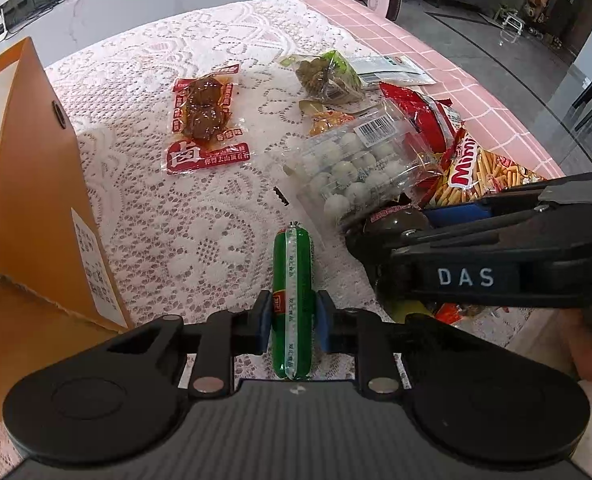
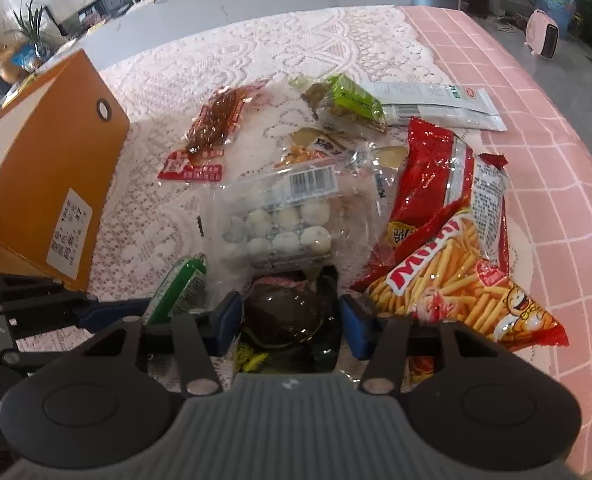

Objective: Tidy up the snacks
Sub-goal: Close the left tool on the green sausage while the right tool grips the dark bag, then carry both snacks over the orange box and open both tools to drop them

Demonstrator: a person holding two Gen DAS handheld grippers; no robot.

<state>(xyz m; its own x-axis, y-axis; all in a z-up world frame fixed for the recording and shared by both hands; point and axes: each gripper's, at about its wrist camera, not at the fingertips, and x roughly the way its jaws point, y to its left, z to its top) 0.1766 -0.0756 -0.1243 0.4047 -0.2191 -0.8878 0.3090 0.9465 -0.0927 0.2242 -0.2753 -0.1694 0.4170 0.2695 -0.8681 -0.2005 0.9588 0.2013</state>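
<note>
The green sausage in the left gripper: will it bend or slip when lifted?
The green sausage looks firm and straight, so it probably stays rigid. Its glossy casing may slide between the left gripper pads. Being cylindrical, it would likely roll if dropped on the lace tablecloth.

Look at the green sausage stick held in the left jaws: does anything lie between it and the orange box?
Nothing visible does. The green sausage stick sits clamped in the left gripper, and only bare lace tablecloth separates it from the orange box.
</note>
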